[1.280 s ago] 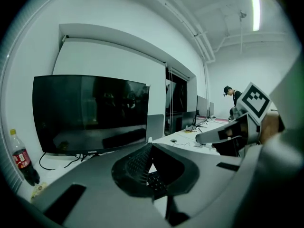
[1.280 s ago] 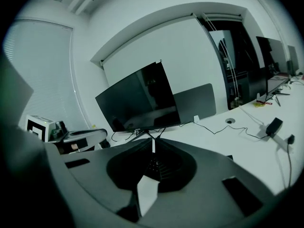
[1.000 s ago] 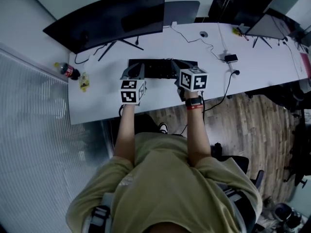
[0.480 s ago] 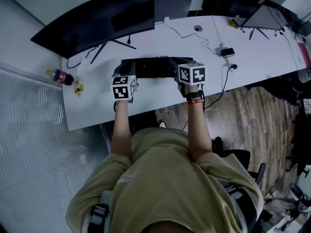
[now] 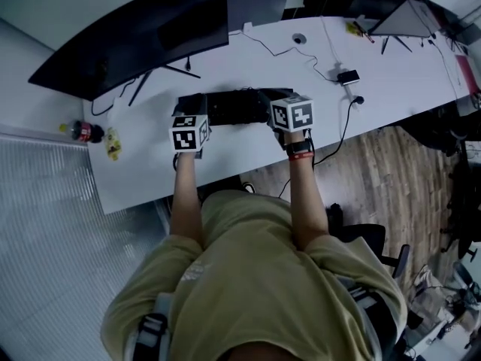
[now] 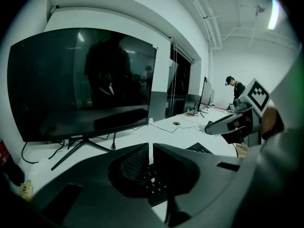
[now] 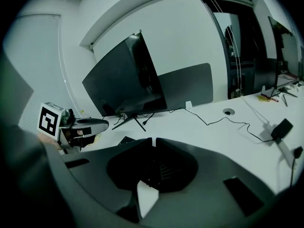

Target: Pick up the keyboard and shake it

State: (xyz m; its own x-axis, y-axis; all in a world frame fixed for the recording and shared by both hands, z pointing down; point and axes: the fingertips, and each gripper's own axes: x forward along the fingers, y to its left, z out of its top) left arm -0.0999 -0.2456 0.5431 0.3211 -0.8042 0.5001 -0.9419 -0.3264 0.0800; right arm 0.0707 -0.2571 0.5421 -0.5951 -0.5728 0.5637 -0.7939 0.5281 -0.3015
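Note:
A black keyboard [image 5: 234,107] lies crosswise in front of the person over the white desk [image 5: 150,175]. My left gripper [image 5: 194,110] is shut on its left end, and in the left gripper view [image 6: 151,148] the keys [image 6: 142,175] show in the hollow between the jaws. My right gripper [image 5: 272,104] is shut on the right end, and dark keys [image 7: 164,167] sit under its tips [image 7: 154,144]. I cannot tell whether the keyboard is clear of the desk. Each gripper's marker cube covers its jaws in the head view.
A wide curved monitor [image 5: 135,32] stands behind the keyboard on thin legs. A cola bottle [image 5: 79,131] and a yellow packet [image 5: 113,143] lie at the desk's left end. Cables and a power adapter [image 5: 347,76] lie to the right. An office chair [image 5: 368,239] stands on the wooden floor.
The head view has shifted, and the desk and monitor now sit further left and more tilted. Both grippers keep the same hold on the keyboard's two ends.

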